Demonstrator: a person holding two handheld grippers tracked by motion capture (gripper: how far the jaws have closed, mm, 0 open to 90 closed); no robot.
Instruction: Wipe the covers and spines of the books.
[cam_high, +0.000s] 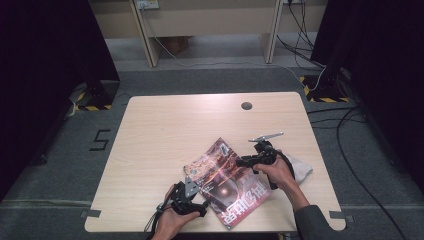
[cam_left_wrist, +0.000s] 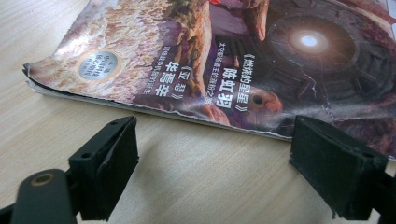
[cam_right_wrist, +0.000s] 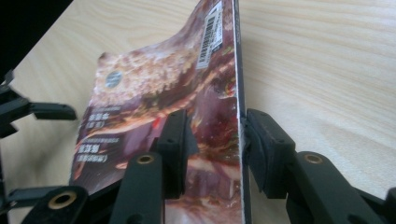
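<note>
Scene: a person at a pale wooden table works a hand-held gripper in each hand on a glossy magazine
Magazine: lies cover up near the table's front edge, turned at an angle between the two hands, its barcode corner pointing away from the person; the cover is dark red and brown with white lettering
Left gripper: seen from above at the magazine's near left edge; in the left gripper view its black jaws stand wide apart over bare wood, just short of the worn page edge, nothing between them
Right gripper: at the magazine's right side; in the right gripper view the jaws straddle the spine edge, one pad over the cover, the other outside against the edge, and whether they truly pinch it cannot be told
Beside the right hand: a white cloth lies on the table near its right edge
</note>
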